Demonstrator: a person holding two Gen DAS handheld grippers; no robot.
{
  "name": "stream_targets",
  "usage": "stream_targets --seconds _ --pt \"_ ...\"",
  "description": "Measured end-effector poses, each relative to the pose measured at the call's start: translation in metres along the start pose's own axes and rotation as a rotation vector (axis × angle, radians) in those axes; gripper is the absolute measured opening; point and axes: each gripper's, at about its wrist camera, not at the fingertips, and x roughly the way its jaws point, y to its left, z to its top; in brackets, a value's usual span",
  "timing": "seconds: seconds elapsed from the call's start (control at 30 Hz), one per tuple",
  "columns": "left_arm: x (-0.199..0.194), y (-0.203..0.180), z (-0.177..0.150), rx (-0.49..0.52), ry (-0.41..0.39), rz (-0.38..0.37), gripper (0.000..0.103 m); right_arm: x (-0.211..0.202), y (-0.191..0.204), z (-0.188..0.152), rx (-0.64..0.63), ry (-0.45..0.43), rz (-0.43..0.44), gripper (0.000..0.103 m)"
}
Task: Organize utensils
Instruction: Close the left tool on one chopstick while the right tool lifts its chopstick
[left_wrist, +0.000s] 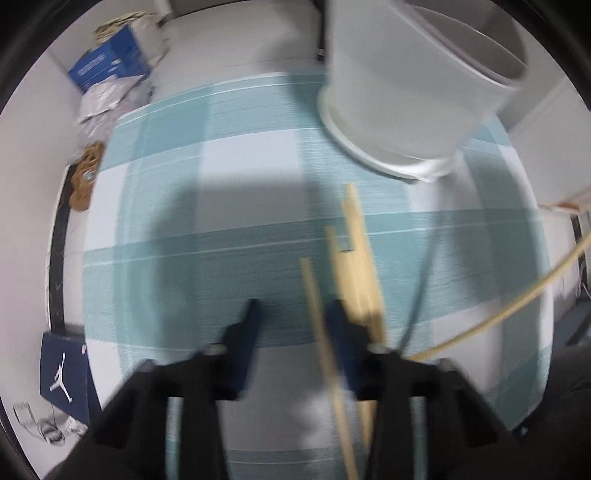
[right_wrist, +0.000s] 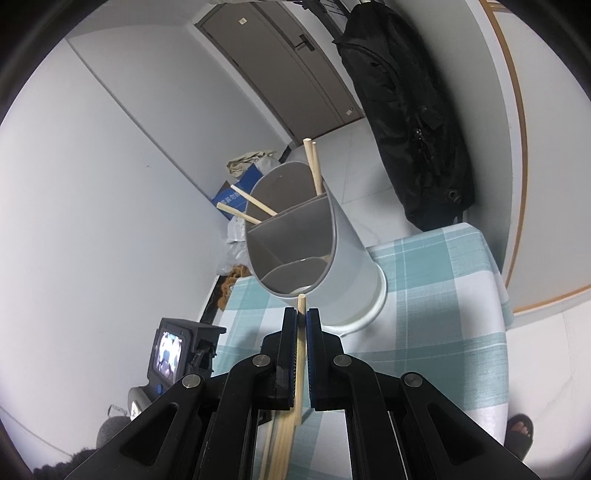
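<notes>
Chopstick (right_wrist: 301, 325) between right fingers (right_wrist: 290, 332)

Left gripper (left_wrist: 291, 314) black, blue-padded jaws; right gripper (right_wrist: 301, 314) black, silver screws, blue-edged jaws

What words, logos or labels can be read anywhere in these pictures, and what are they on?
No words can be read.
Dark blue bag: a white jumping-figure logo, no text.
Blue box: white print, too blurred to read.
Door: small stickers, too small to read.
</notes>
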Motion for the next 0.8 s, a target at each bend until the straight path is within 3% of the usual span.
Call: stream_targets --seconds 0.1,0.27,0.33,0.47,0.6,0.8 --pt "0.001 0.002 0.003 0.002 0.012 -0.024 0.004 0.001 -0.003 0.000 0.014 -0.001 -0.002 0.004" --pt "0.004 0.018 0.004 -0.031 -0.019 -0.093 0.002 -0.001 0.001 0.000 -0.006 -0.007 -0.014 0.004" --pt "-0.001 0.022 0.003 -0.040 -0.054 -0.087 0.002 -0.002 0.004 -0.002 -0.029 -0.011 -0.023 0.004" --pt "-0.027 0.031 -0.007 -0.061 -0.179 -0.107 0.002 -0.004 0.010 -0.006 -0.078 -0.013 -0.041 0.004" --pt "-0.066 0.036 -0.026 -0.051 -0.356 -0.113 0.002 -0.008 0.018 -0.010 -0.114 -0.022 -0.037 0.004" --pt "-0.102 0.027 -0.038 -0.009 -0.507 -0.096 0.002 -0.013 0.042 -0.017 -0.218 -0.050 -0.084 0.004"
